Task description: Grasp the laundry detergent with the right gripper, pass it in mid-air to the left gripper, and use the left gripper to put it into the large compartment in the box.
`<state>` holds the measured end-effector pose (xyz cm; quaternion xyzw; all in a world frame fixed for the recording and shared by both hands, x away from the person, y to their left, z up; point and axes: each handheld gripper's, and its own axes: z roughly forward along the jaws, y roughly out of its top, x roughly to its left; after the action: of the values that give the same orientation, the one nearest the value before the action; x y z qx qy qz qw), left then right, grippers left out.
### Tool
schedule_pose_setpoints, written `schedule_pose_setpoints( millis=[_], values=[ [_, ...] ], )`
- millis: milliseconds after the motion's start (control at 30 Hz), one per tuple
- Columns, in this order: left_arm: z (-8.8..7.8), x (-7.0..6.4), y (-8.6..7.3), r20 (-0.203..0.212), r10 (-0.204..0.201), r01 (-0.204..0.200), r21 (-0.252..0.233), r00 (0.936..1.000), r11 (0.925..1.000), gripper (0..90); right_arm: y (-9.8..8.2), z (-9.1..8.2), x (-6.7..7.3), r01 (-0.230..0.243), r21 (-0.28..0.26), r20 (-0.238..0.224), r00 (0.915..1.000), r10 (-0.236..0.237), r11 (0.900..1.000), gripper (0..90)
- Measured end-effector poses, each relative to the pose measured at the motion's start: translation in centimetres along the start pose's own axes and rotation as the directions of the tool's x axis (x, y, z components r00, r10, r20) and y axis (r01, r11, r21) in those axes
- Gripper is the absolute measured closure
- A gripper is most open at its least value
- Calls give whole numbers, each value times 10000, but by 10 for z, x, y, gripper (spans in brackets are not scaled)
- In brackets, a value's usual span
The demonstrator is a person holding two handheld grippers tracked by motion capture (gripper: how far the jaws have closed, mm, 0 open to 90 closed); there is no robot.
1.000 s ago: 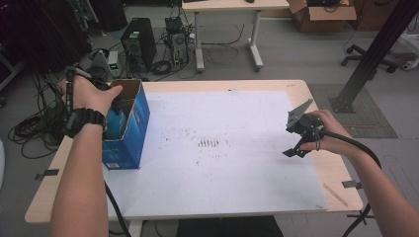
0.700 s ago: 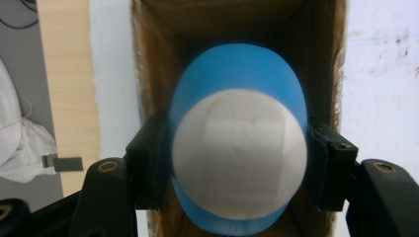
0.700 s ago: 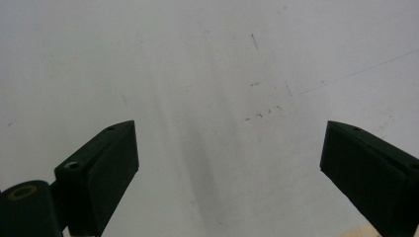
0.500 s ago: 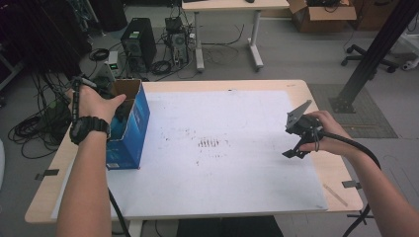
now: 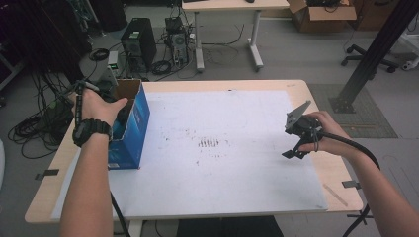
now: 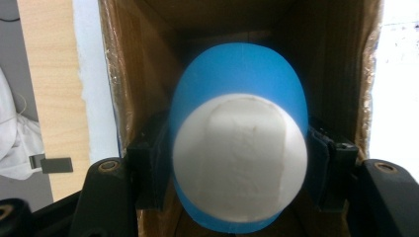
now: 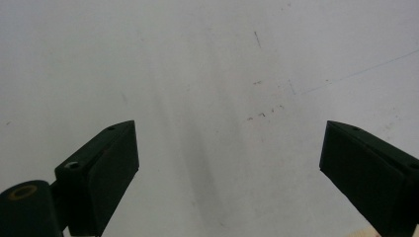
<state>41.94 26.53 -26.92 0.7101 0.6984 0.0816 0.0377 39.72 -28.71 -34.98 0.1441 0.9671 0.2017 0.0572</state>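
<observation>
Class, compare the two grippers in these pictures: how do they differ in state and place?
The left gripper is shut on a blue and white object inside the cardboard box; the right gripper is open and holds nothing, above the white sheet. Both have black jaws.

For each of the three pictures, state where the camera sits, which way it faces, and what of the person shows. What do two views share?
High view: above the person's side, facing forward and down on the white-covered wooden table; both forearms show.
Left gripper view: on the left hand-held gripper, looking into the blue cardboard box past a blue-and-white rounded object in its jaws.
Right gripper view: on the right hand-held gripper, facing the table.
Shared: the box.
</observation>
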Motion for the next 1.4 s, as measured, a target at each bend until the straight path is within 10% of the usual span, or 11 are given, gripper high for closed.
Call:
schedule_pose_setpoints(
  millis=[900, 1400],
  values=[
    [-2, 0, 1, 224, 166, -165, -18, 9996, 9999, 354, -3, -2, 1, -104, -18, 34, 9999, 104, 9999, 78],
    [-44, -7, -1, -97, 599, -604, -645, 9982, 9961, 304, 4, -6, 5, 86, -103, 19, 10000, -86, 9999, 75]
  ],
)
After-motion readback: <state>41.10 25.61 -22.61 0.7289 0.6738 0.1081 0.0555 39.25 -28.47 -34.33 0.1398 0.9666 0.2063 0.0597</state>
